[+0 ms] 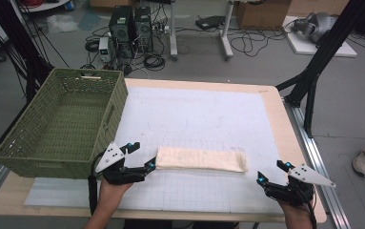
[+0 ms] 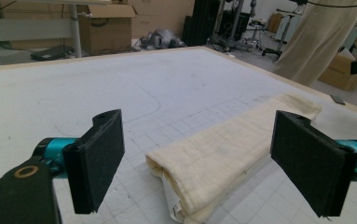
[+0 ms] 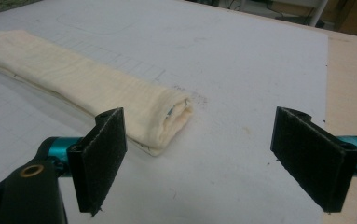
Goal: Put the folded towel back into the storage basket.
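A cream cloth (image 1: pixel 200 159), folded into a long narrow strip, lies across the white gridded mat (image 1: pixel 194 119) near the table's front. My left gripper (image 1: pixel 141 156) stands open right at the strip's left end; in the left gripper view the folded end (image 2: pixel 199 172) lies between the two black pads (image 2: pixel 97 163). My right gripper (image 1: pixel 272 172) is open a short way off the strip's right end, touching nothing. In the right gripper view that end of the cloth (image 3: pixel 167 116) sits just beyond the left pad (image 3: pixel 99 158).
A green woven basket (image 1: pixel 23 155) stands on the table's left side, close behind my left gripper. The wooden table edge (image 1: pixel 294 143) runs along the right. Black frame legs (image 1: pixel 313 71), computers and cables stand on the floor beyond.
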Demonstrator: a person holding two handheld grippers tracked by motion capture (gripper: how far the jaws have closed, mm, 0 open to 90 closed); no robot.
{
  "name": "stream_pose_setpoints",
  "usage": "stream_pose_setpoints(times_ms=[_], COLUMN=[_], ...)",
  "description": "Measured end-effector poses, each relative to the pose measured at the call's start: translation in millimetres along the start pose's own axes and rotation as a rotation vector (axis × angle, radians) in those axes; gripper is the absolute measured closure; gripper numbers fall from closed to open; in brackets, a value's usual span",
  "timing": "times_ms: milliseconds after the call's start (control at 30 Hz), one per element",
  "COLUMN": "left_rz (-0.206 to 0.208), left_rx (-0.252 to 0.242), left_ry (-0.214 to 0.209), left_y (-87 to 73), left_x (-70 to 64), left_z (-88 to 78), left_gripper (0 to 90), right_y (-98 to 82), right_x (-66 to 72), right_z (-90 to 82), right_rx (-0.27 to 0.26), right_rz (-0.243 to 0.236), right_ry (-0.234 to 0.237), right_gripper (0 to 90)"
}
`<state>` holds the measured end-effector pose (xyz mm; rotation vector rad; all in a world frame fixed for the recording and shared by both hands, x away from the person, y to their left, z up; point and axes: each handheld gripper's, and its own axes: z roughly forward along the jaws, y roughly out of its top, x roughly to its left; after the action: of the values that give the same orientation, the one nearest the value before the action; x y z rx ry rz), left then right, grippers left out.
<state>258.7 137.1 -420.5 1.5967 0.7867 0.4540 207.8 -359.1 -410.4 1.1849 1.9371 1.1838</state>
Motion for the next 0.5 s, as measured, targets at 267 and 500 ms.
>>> stream_pose_setpoints(times_ms=[267, 500], left_rz=[-0.015, -0.011], left_rx=[0.009, 0.016], left_ry=[-0.007, -0.003], left_y=[-2.7, -2.6], left_x=[-0.7, -0.7], left_z=[6.1, 4.8], left_gripper=[18.0, 18.7], right_y=[-3.2, -3.1], right_x=[-6.6, -5.6], right_z=[-0.3, -0.1], right_rx=[-0.006, -0.006], right_rz=[0.019, 0.012], right_ry=[-0.005, -0.007], right_gripper=[16.9, 17.0])
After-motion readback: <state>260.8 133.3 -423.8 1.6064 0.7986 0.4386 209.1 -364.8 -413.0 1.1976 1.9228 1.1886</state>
